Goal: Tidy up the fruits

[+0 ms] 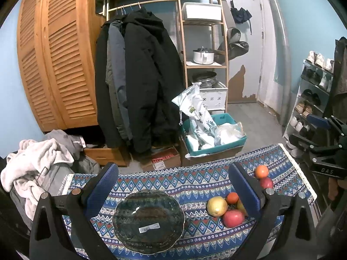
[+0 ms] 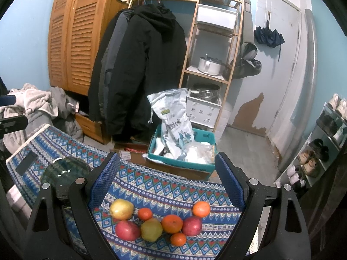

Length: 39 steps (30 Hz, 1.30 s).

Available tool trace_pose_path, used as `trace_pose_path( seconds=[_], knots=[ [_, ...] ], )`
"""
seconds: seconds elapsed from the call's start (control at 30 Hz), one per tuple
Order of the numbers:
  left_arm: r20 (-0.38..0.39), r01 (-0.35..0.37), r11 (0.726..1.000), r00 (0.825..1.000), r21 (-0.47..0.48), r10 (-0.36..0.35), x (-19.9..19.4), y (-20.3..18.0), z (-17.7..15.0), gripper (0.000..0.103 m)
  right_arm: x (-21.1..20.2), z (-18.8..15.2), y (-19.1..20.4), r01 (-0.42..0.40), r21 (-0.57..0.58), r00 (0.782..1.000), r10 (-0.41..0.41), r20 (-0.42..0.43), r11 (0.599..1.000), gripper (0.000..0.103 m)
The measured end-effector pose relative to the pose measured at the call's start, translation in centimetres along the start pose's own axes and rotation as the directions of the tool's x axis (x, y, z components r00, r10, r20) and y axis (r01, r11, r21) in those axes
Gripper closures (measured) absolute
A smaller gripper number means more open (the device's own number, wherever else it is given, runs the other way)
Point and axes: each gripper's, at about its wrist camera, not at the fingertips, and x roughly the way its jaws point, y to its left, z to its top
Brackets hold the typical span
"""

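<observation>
The left gripper (image 1: 171, 186) is hovering over the bench (image 1: 195, 169) with its fingers (image 1: 102, 186) spread wide and holding nothing. Between them, a dark green plate (image 1: 148, 221) is lying flat on the patterned cloth (image 1: 282, 162), toward the bench's left side, with a white barcode sticker (image 1: 149, 228) on it.

The right gripper (image 2: 167, 177) is also hanging with its fingers (image 2: 231, 179) wide apart and gripping nothing. Below it, near the bench's right end, the fruits are sitting in a loose cluster on the cloth: a yellow apple (image 2: 121, 209), a red apple (image 2: 127, 230), a green-yellow apple (image 2: 151, 229), a second red apple (image 2: 192, 225), a big orange (image 2: 171, 223) touching both of those, and three smaller oranges (image 2: 145, 214), one at the near edge (image 2: 178, 239) and one toward the far right (image 2: 201, 209). The plate is standing well apart from the cluster, and no fruit is lying on it.

In the left view, the right gripper's black body is showing past the bench's right edge.
</observation>
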Motion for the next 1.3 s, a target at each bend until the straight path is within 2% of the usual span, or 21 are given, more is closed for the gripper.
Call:
trace_pose_path(
  seconds=[1.3],
  knots=[
    [-0.018,0.001,1.000,1.000,0.000,-0.001,0.07,-0.52,0.00,0.001,0.07,-0.12,0.03,-0.010,-0.005,1.000,0.010,-0.013,1.000,0.015]
  ],
)
